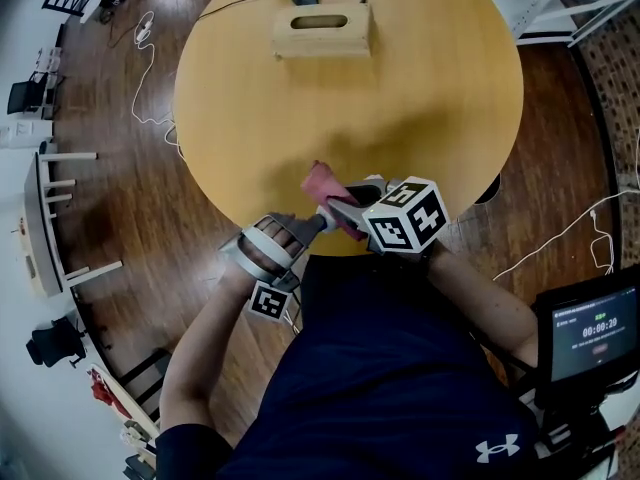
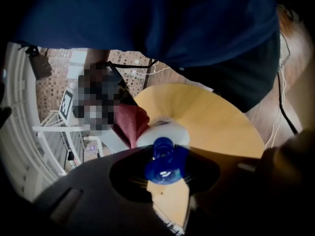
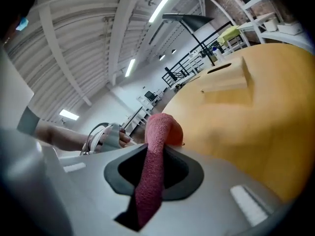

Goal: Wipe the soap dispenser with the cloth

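You held both tools over the near edge of the round tabletop [image 1: 400,98], the wipe apparently at its start or just under way. Your left gripper [image 2: 165,156] had its fingers closed on the soap dispenser [image 2: 170,131], a white bottle with a blue pump. They gripped it near the pump end and kept it lifted clear of the tabletop, with its body pointing away from the fingers. Your right gripper [image 3: 156,156] had its fingers pinched on the cloth [image 3: 160,129], a reddish-pink towel. One bunched end stuck out past the fingertips and the rest trailed back between them.

In the left gripper view the cloth lay against the side of the bottle and seemed to touch it, though a blurred patch covered part of that spot.

Picking up both things and bringing them together above the tabletop's near edge was done. The pictures gave no way to judge how much of the bottle had been rubbed. By my reading, most of the wiping round the body and pump was left, as was setting both things back on the tabletop. A wooden box [image 1: 322,30] sat untouched at the tabletop's far side.
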`<state>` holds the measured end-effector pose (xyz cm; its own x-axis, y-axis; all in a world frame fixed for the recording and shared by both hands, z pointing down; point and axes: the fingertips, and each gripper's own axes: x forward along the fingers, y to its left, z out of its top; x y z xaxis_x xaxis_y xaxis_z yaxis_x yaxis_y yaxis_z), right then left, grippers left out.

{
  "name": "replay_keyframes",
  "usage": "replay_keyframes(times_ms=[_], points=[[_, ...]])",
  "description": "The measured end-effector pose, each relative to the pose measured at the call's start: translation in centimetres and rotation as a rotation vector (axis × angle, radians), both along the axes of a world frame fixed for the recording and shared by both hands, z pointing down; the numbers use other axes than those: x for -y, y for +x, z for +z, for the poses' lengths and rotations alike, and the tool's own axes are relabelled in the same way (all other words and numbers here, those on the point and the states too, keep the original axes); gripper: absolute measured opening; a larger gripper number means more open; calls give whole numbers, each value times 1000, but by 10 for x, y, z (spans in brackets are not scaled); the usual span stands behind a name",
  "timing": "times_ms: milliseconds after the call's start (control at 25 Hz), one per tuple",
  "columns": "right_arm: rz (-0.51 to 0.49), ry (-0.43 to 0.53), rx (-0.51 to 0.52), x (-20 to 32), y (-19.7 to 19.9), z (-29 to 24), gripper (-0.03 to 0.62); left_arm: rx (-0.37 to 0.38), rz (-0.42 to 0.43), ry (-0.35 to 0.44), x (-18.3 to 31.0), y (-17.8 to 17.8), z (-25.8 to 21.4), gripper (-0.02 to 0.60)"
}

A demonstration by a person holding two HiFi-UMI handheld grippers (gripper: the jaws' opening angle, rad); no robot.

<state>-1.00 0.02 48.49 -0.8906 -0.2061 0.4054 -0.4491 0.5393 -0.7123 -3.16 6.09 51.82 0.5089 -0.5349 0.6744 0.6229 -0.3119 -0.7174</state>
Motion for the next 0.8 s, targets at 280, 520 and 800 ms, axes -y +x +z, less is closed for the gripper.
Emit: replay_keyframes(times_ms=[280, 520, 800], points=[[176, -104, -233, 20, 87, 87, 69, -13, 22, 11, -4, -5, 0, 137], [256, -26, -204, 26, 107, 70, 69, -68, -109, -102, 5, -4, 5, 138], [181, 16, -205, -2, 67, 81, 69, -487, -760, -833, 16, 1, 22, 137]])
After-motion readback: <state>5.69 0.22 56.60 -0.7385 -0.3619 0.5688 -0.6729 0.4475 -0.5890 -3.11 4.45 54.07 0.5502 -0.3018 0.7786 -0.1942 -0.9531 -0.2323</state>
